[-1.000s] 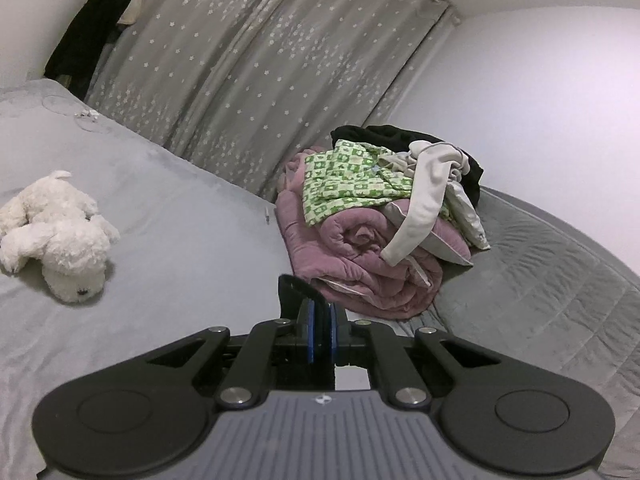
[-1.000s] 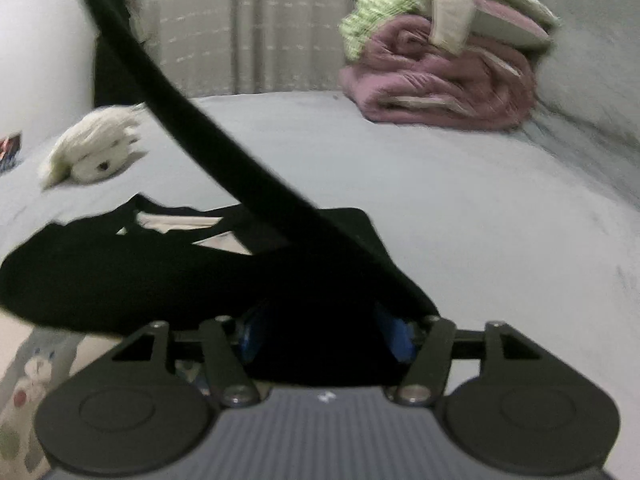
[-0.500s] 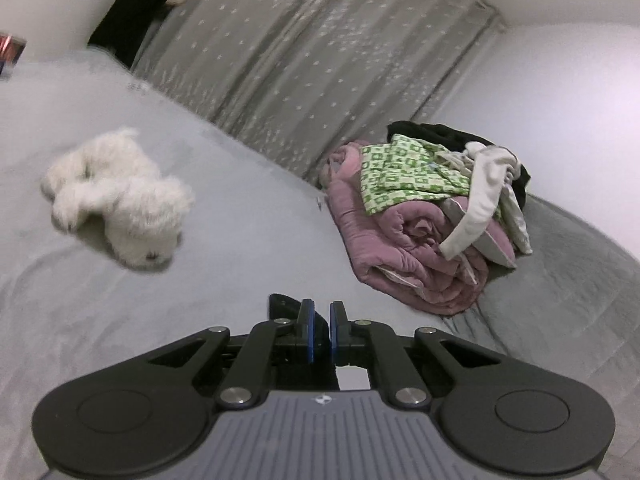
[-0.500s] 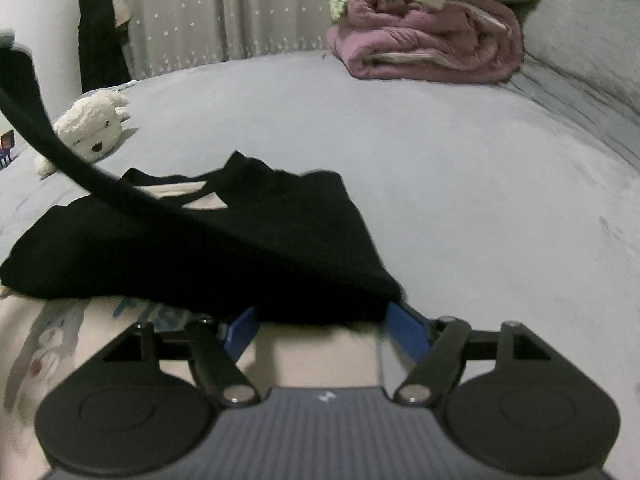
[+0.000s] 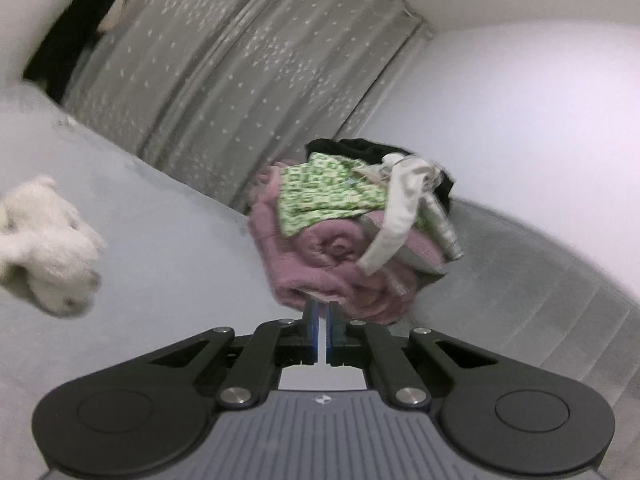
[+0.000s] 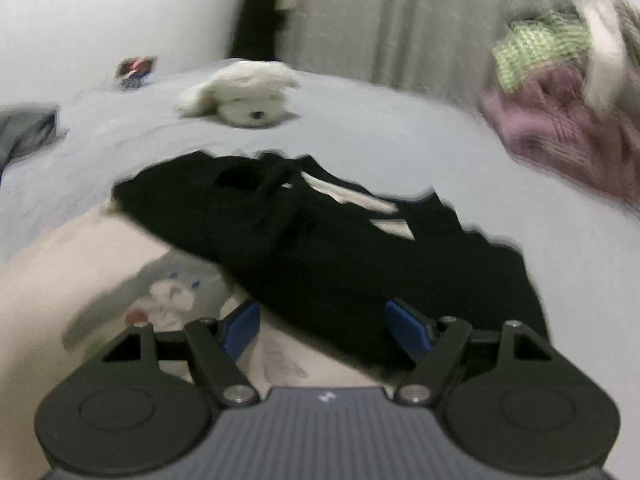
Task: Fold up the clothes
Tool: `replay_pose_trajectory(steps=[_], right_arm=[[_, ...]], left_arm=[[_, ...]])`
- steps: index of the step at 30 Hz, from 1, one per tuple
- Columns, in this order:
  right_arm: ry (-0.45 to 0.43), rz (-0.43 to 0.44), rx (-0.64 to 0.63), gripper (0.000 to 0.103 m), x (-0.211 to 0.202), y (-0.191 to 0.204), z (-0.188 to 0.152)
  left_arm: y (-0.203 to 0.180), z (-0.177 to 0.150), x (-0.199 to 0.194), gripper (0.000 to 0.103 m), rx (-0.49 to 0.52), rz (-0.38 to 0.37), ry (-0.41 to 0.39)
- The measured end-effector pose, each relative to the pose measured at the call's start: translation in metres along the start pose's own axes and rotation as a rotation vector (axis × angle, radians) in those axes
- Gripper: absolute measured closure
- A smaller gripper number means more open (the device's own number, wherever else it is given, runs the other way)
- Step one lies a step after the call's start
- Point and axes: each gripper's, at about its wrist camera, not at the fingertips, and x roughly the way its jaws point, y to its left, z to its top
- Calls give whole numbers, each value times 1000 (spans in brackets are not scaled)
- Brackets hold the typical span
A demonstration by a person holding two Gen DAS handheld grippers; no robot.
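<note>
While the left gripper (image 5: 320,314) is clenched on nothing, the black garment (image 6: 320,240) lies flat on the grey bed (image 6: 400,152), its long axis running from far left to near right, just beyond the released right gripper (image 6: 325,322).

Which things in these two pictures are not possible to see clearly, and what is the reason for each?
- Black garment, right wrist view: motion blur; its near edge is hidden behind the right gripper, so its type is unclear.
- Cream garment, right wrist view: partly under the black one, print blurred.
- Small picture, right wrist view: too small and blurred.
- White plush toy, left wrist view: cut off by the left edge.
- Clothes pile, left wrist view: its base sits behind the left gripper.
</note>
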Motion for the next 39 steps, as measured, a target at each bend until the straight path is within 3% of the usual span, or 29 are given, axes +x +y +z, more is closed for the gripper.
replay_pose_trajectory(steps=[2, 5, 7, 8, 11, 14, 20, 22, 24, 26, 35, 39], right_arm=[[23, 33, 15, 30, -6, -6, -4], [16, 9, -15, 28, -19, -14, -6], [4, 12, 13, 25, -27, -25, -4], [-1, 14, 36, 23, -27, -31, -2], [3, 17, 105, 22, -26, -43, 0], [20, 13, 117, 22, -22, -46, -3], [22, 31, 116, 22, -24, -45, -5], [22, 35, 117, 22, -25, -44, -4], [25, 38, 119, 22, -25, -43, -5], [27, 38, 116, 22, -24, -41, -5], [25, 15, 131, 22, -21, -44, -6], [30, 4, 138, 22, -18, -45, -7]], left_arm=[[27, -11, -2, 101, 4, 87, 40], [71, -34, 5, 100, -3, 207, 111], [88, -48, 16, 97, 46, 281, 152], [92, -54, 23, 90, 75, 303, 167], [97, -67, 49, 71, 159, 319, 220], [102, -85, 75, 70, 224, 314, 301], [117, -109, 96, 71, 155, 371, 398], [120, -115, 98, 79, 148, 381, 414], [119, -120, 100, 89, 170, 397, 418], [119, -117, 96, 94, 150, 403, 398], [108, -101, 49, 95, 96, 410, 256], [104, -104, 25, 95, 136, 467, 213]])
